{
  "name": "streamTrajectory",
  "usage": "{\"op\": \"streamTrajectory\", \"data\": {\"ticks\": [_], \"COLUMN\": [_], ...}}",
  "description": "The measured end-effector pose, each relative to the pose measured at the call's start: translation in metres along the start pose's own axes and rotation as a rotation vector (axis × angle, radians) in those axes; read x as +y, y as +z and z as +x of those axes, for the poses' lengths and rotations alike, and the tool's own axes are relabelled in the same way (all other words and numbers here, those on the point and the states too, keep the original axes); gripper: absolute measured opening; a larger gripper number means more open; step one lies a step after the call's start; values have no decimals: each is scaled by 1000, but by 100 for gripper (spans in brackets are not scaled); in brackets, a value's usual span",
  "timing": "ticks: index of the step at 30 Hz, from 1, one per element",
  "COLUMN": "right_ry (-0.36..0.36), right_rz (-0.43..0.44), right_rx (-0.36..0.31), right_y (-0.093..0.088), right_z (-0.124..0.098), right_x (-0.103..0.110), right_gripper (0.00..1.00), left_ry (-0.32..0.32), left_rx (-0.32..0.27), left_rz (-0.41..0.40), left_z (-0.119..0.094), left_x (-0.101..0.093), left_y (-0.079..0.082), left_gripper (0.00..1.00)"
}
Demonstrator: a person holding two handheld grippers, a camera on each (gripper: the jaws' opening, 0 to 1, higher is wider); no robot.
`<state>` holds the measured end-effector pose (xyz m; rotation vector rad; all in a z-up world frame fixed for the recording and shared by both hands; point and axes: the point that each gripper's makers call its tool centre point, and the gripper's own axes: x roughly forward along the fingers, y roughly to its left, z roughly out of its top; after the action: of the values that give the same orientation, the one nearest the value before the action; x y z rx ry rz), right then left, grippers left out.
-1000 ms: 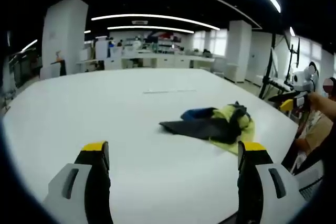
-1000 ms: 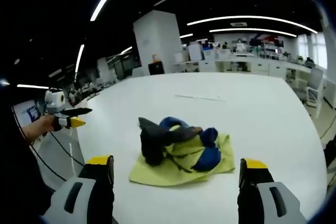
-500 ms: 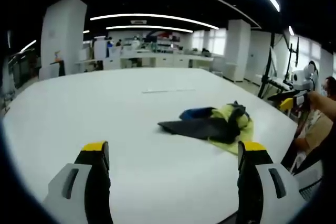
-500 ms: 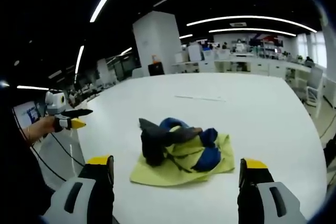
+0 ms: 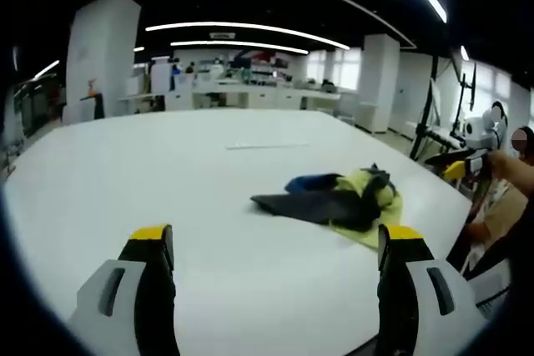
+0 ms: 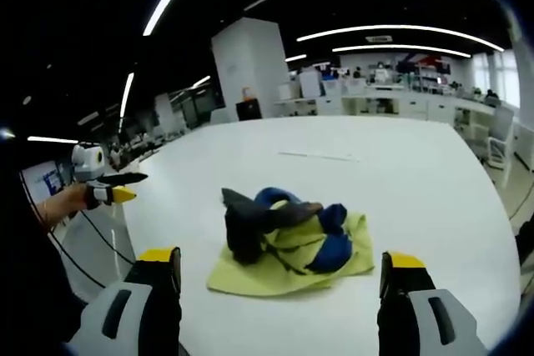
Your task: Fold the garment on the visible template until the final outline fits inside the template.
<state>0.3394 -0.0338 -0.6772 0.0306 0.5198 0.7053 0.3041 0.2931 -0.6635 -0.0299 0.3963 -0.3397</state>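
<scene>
We see the crumpled garment [image 6: 284, 238], yellow, blue and dark, lying in a heap on the white table [image 6: 417, 189], near the edge closest to our right gripper [image 6: 279, 289], whose jaws stand wide apart and hold nothing. Our left gripper [image 5: 275, 281] is likewise spread and empty, with the garment well ahead. A thin strip [image 5: 259, 146], perhaps tape, lies farther off.

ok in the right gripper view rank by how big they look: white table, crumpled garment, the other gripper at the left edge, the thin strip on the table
1. white table
2. crumpled garment
3. left gripper, though it sits off to the side, so its true size is unsure
4. thin strip, far back
</scene>
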Motion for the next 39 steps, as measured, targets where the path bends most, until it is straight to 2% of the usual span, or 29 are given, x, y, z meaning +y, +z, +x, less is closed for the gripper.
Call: {"op": "streamTrajectory", "data": {"ticks": [4, 11, 19, 25, 30, 39], "right_ry": [2, 8, 18, 24, 28, 38], "right_rz": [-4, -10, -13, -13, -9, -8], "right_rx": [-1, -6, -2, 0, 1, 7], "right_y": [1, 3, 3, 2, 0, -2], "right_z": [1, 2, 6, 8, 9, 12], "right_x": [1, 2, 3, 3, 2, 0], "right_gripper": [99, 99, 99, 99, 99, 99], "left_ry": [-10, -67, -195, -263, -317, -368], "left_rx": [-3, -5, 13, 28, 31, 57], "left_rz": [19, 40, 56, 93, 118, 181], "left_z": [2, 12, 33, 51, 67, 97], "left_x": [-5, -25, -66, -90, -106, -127], "left_y": [5, 10, 12, 15, 17, 16], "left_gripper": [99, 97, 91, 87, 84, 77]}}
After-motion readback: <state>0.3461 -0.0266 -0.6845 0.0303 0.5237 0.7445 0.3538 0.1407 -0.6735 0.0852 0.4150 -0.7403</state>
